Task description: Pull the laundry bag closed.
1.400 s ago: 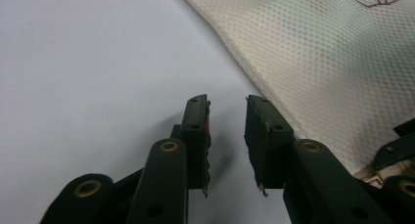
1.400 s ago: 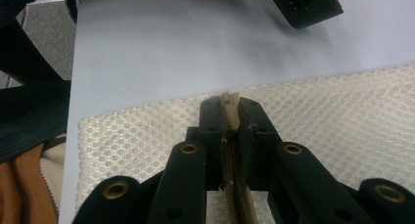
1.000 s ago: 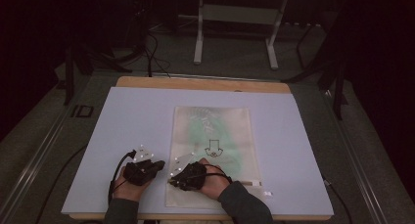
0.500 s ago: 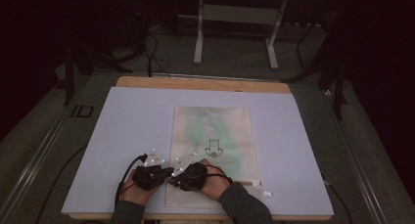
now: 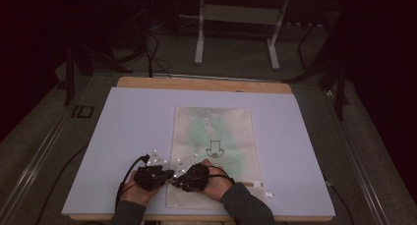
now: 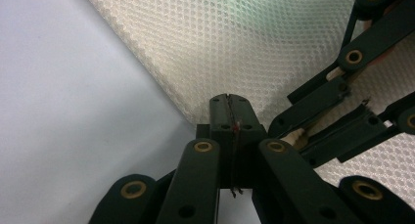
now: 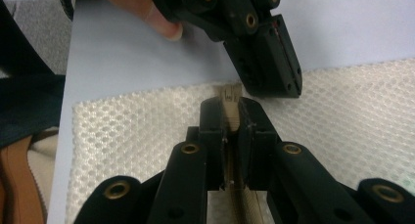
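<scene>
Gripping a mesh laundry bag (image 5: 214,151) near the worktop's (image 5: 123,136) front edge: right gripper (image 7: 234,106) clamped on the zipper end (image 7: 230,94), left gripper (image 6: 230,104) shut on the bag's near-left corner. Zipper runs rightward along the near edge.

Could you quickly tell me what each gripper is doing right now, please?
Left gripper: shut at the corner of the mesh bag; whether it pinches the mesh cannot be told.
Right gripper: shut on the zipper tape.
</scene>
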{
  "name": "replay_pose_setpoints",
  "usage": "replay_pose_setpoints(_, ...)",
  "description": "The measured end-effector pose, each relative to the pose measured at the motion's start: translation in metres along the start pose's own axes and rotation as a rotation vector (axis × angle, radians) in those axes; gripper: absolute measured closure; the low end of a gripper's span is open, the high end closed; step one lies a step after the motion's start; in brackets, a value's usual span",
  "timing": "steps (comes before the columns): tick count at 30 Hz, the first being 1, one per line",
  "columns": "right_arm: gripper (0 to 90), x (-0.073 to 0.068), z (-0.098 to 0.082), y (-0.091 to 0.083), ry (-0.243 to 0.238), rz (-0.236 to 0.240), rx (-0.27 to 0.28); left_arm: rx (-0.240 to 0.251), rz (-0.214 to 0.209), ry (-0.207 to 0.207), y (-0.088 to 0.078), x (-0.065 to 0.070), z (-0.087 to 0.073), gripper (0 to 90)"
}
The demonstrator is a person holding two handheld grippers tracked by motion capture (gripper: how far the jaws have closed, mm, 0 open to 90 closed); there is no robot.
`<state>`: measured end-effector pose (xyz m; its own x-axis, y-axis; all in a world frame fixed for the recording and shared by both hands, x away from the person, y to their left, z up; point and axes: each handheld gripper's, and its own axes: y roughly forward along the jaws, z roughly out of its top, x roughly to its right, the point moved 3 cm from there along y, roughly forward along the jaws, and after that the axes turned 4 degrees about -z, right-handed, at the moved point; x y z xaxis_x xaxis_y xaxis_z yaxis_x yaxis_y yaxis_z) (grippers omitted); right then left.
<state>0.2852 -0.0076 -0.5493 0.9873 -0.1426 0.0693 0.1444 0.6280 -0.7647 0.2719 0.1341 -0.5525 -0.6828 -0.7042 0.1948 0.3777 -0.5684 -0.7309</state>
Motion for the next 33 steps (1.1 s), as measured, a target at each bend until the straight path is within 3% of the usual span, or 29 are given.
replay_pose_setpoints(33,82.6,-0.001,-0.017,-0.023,-0.056,-0.047,-0.084,0.002,0.001,0.011,0.0,0.0,-0.001,89.7)
